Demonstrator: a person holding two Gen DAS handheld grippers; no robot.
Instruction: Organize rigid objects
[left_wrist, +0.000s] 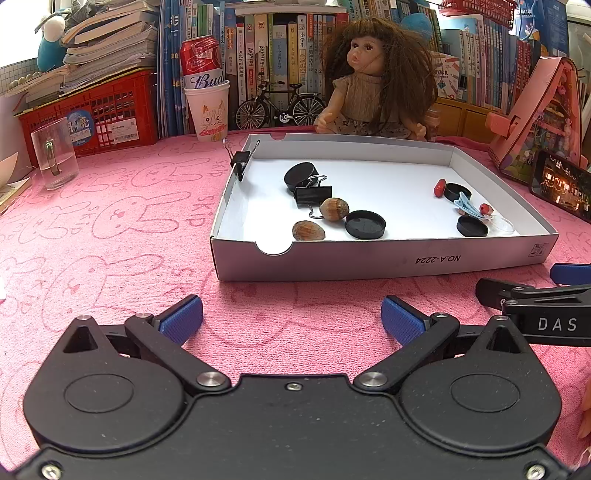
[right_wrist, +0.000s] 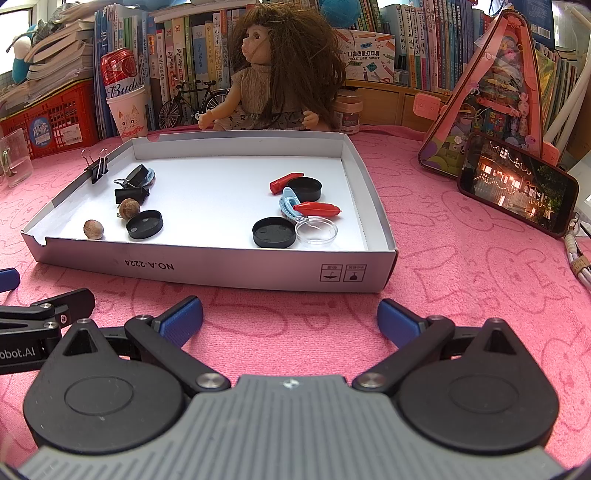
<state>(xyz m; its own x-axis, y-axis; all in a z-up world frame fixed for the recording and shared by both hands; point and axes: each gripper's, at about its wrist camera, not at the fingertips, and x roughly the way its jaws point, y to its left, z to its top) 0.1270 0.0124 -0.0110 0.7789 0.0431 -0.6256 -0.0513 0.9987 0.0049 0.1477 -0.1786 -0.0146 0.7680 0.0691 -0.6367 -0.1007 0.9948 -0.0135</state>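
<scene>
Left gripper (left_wrist: 291, 314) and right gripper (right_wrist: 290, 314): both sitting low in frame, jaws spread, grasping nothing. White box (right_wrist: 221, 269): lying mid-frame on pink cloth (right_wrist: 461, 288), holding 2 nuts (right_wrist: 93, 229), black caps (right_wrist: 274, 232), binder clips (right_wrist: 131, 194).

Four black caps (right_wrist: 144, 224), three binder clips (right_wrist: 132, 193) (one clipped on the rim), two nuts (right_wrist: 93, 229), two red capsules (right_wrist: 317, 209), one blue clip (right_wrist: 288, 203), one clear lens (right_wrist: 317, 230).

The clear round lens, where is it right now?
The clear lens lies in the white box's front right corner, touching a black cap.
</scene>
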